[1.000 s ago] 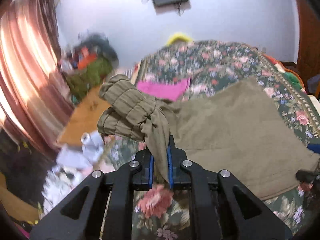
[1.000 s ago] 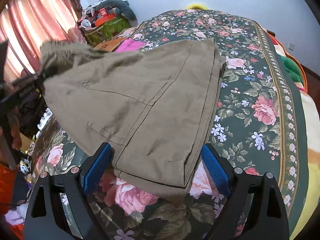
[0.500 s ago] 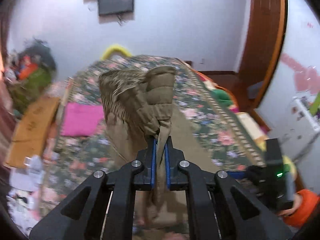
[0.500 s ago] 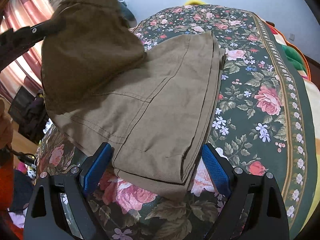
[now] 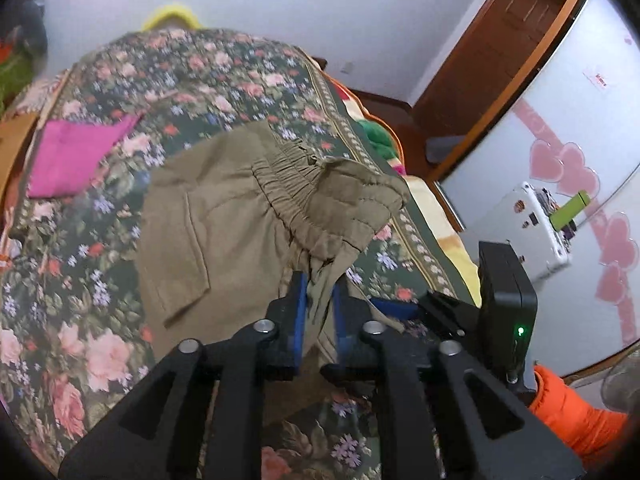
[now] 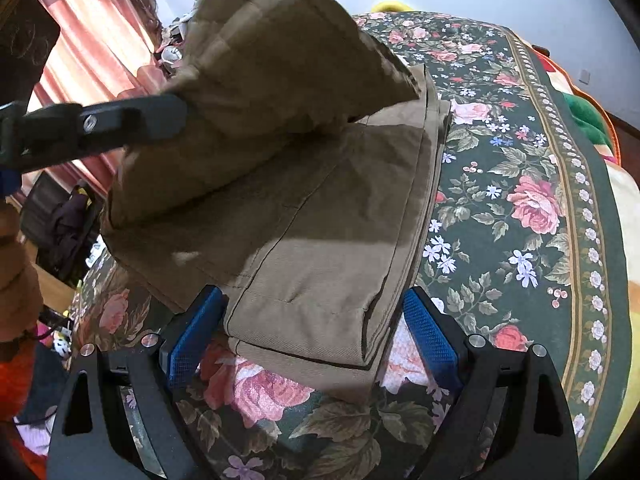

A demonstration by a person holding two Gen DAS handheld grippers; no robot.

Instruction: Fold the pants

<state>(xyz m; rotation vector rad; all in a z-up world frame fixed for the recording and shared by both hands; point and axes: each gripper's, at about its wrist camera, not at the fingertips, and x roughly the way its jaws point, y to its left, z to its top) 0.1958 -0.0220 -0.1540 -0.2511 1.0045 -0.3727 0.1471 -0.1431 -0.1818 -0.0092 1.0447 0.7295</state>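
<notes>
Khaki cotton, the pants [image 6: 328,216] are lying on the floral bedspread [image 6: 532,208], legs stacked flat and the waist end being brought over them in a fold. The left gripper [image 5: 319,292] is carrying that end: its jaws are opening, with a twist of fabric below the elastic waistband [image 5: 304,196] still sitting between the blue pads [image 5: 298,312], which look to be parting from it rather than pinching. In the right wrist view the lifted flap is hanging in the air above the lower layer, not yet laid down.

The right gripper [image 6: 316,328] is resting at the near hem, its jaws standing wide apart on either side of the folded edge, the pads clear of the cloth and holding nothing.

To do this step well, I judge the waist end should be let go only once it is over the hem, so both edges are matching. The release should be low and gentle, since the bunched waistband is likely to slump sideways if dropped from height. The right gripper could be pinning the bottom layers so they are not dragging, then smoothing the top.

A pink cloth [image 5: 68,156] is lying well apart on the bedspread. A small label on the white cupboard [image 5: 600,80] is carrying red print, too small to read; no brand is showing on the pants.
</notes>
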